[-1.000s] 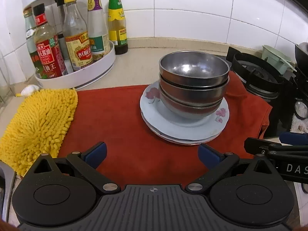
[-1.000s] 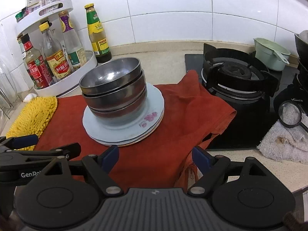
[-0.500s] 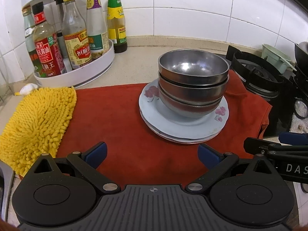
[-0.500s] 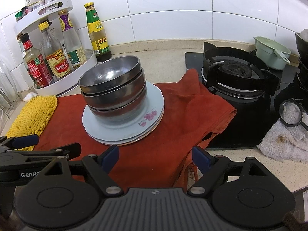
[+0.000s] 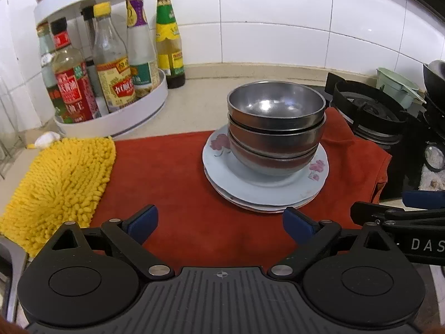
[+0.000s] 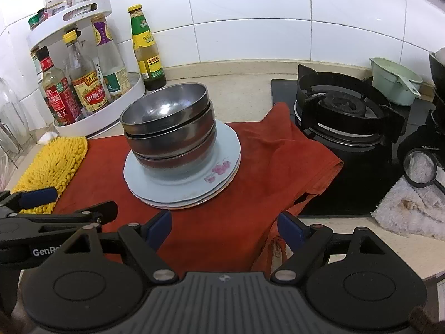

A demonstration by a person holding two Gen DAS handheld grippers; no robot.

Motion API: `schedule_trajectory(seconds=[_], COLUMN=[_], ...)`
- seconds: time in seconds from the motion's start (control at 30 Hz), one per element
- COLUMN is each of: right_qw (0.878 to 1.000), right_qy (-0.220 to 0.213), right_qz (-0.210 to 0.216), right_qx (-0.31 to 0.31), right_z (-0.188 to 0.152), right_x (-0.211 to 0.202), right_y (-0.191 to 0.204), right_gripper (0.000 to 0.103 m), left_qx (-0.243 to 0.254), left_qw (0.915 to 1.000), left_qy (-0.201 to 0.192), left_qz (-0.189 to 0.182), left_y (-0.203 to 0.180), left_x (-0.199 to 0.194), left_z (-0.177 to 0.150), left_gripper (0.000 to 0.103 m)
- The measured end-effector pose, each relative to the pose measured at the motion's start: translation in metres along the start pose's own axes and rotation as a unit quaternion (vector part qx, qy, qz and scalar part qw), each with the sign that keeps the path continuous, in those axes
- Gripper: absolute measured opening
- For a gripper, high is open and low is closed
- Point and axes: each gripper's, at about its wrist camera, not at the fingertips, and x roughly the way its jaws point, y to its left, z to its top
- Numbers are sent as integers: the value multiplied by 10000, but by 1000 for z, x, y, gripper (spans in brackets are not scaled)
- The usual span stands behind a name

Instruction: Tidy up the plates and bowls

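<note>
At the bottom of each wrist view, the left gripper (image 5: 220, 220) and right gripper (image 6: 224, 229) are held with jaws spread wide and empty over the rust-red cloth (image 5: 178, 194). Beyond them, at frame centre, three nested steel bowls (image 5: 276, 128) are seen resting on stacked pale-blue floral plates (image 5: 267, 185). The pile appears already organized, so any contact is best avoided, judging by the slightly tilted top bowl.

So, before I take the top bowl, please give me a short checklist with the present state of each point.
1. Left hand-held gripper open, empty: ok.
2. Right hand-held gripper open, empty: ok.
3. Top bowl empty, rim free: ok.
4. Bowl stack upright on the plates: ok, nested slightly off-centre.
5. Plates flat on the red cloth: ok.
6. Bowls stuck together: cannot tell.
</note>
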Motion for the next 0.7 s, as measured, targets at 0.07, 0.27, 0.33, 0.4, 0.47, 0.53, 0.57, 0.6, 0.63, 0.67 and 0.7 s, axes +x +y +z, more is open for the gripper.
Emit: schedule_trajectory(seconds=[0.07, 0.27, 0.33, 0.4, 0.47, 0.53, 0.57, 0.6, 0.63, 0.67, 0.7], right_qw=[10000, 9999, 9999, 9998, 9998, 9998, 9998, 9998, 9998, 9998, 9997], right_qy=[-18, -62, -79, -95, -97, -90, -87, -87, -90, -94, -95], right_qz=[14, 19, 15, 25, 15, 5, 2, 1, 2, 3, 1], right_qx=[-33, -109, -138, -151, -175, -192, -195, -193, -195, -201, -209], right_z=[0, 1, 2, 3, 3, 5, 5, 6, 6, 6, 7], right_x=[-2, -5, -6, -6, -6, -5, -5, -4, -4, -4, -4], right_y=[1, 3, 4, 5, 6, 7, 8, 9, 8, 9, 10], right_gripper=[79, 79, 79, 79, 79, 79, 79, 79, 79, 79, 79], left_qx=[110, 154, 102, 51, 40, 83, 101, 100, 97, 101, 101], left_qw=[9999, 9997, 9998, 9998, 9997, 9996, 9996, 9996, 9995, 9995, 9995], left_qy=[-62, -196, -184, -199, -207, -256, -262, -264, -276, -290, -296], left_qz=[71, 49, -18, -82, -99, -80, -66, -62, -66, -80, -97], left_y=[-3, -1, 1, 3, 4, 3, 3, 3, 4, 5, 6], left_x=[-3, -7, -7, -8, -7, -8, -8, -7, -7, -7, -6], left_z=[-1, -2, -1, -2, -2, -2, -1, -1, 0, 0, 0], left_gripper=[97, 96, 95, 95, 95, 95, 95, 95, 95, 95, 94])
